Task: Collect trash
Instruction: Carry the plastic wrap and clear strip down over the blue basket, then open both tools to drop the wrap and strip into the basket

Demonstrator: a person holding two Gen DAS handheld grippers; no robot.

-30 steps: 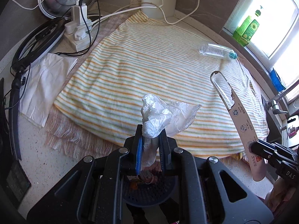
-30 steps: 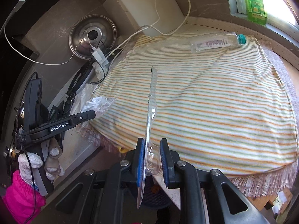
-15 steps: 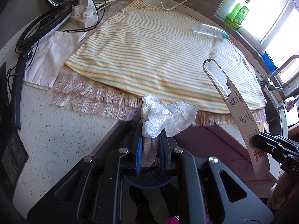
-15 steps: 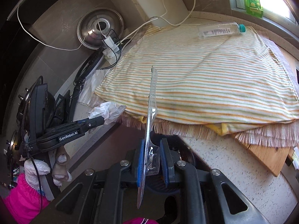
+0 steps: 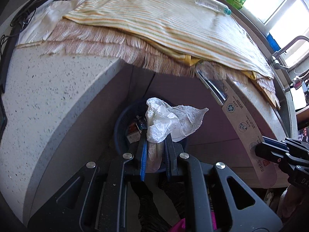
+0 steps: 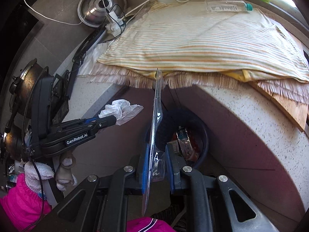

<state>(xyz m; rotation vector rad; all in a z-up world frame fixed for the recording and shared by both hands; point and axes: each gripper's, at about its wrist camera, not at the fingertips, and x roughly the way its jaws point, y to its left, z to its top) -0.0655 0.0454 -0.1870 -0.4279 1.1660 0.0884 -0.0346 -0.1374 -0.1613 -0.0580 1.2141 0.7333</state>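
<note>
Pinching crumpled, translucent plastic wrap (image 5: 164, 123) in the closed left gripper (image 5: 156, 154), clamping stiff, flat blister packaging (image 6: 155, 131) in the narrowed right gripper (image 6: 156, 166), hovering over the round, dark bin (image 6: 200, 135) just below.

The left gripper (image 5: 156, 145) hides much of the bin (image 5: 120, 121); its contents stay unreadable.

Daylight floods from the window (image 5: 278, 5) at 1 o'clock, blown out white. The worktop (image 5: 48, 100) is bright; the space beneath lies shadowed. Fisheye bending and dark vignette at edges.
</note>
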